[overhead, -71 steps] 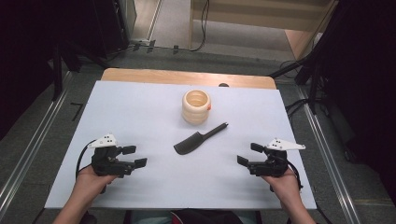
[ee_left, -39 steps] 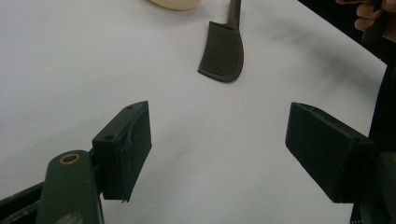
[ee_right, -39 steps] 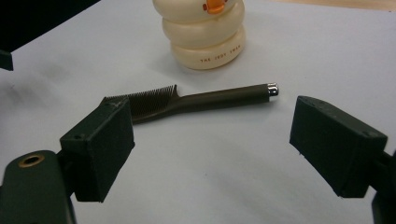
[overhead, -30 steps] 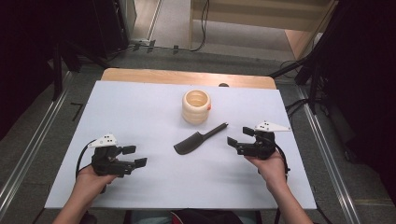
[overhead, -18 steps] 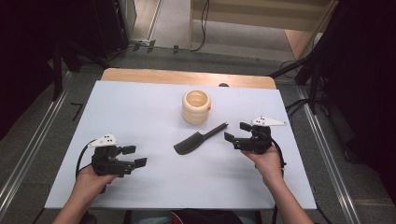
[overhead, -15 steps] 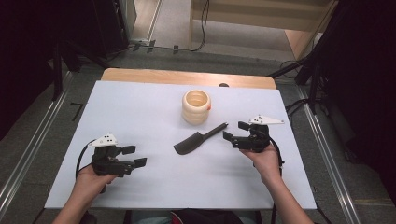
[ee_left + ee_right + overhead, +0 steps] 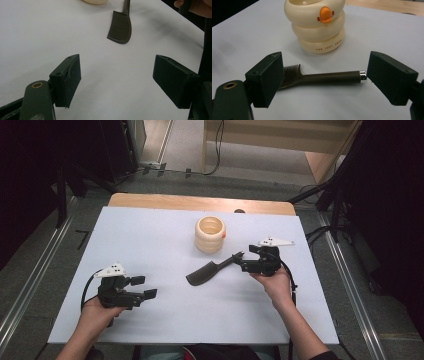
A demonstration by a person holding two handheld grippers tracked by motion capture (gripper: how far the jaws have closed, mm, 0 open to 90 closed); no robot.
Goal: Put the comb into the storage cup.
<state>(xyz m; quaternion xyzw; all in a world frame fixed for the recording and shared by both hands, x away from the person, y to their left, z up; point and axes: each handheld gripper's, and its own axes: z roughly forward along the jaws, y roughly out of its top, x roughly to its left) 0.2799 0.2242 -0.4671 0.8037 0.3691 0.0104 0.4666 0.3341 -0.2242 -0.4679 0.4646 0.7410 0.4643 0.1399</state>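
A dark brown comb [image 7: 210,271] lies flat on the white table, its handle pointing toward the back right. Behind it stands a cream ribbed cup [image 7: 210,234] with an orange duck bill. My right gripper [image 7: 241,263] is open at the handle's end; in the right gripper view the comb's handle [image 7: 332,77] lies across between the two jaws, and the cup [image 7: 318,23] stands just beyond. My left gripper [image 7: 142,287] rests open near the front left, with nothing between its jaws; the left gripper view shows the comb's head [image 7: 121,30] farther off.
The white table top [image 7: 150,235] has a wooden strip [image 7: 200,203] along its back edge. Metal rails run along the floor on both sides. Cables lie on the floor behind the table.
My right gripper has moved from the front right toward the centre and now reaches the comb's handle. The left gripper, comb and cup have stayed put.
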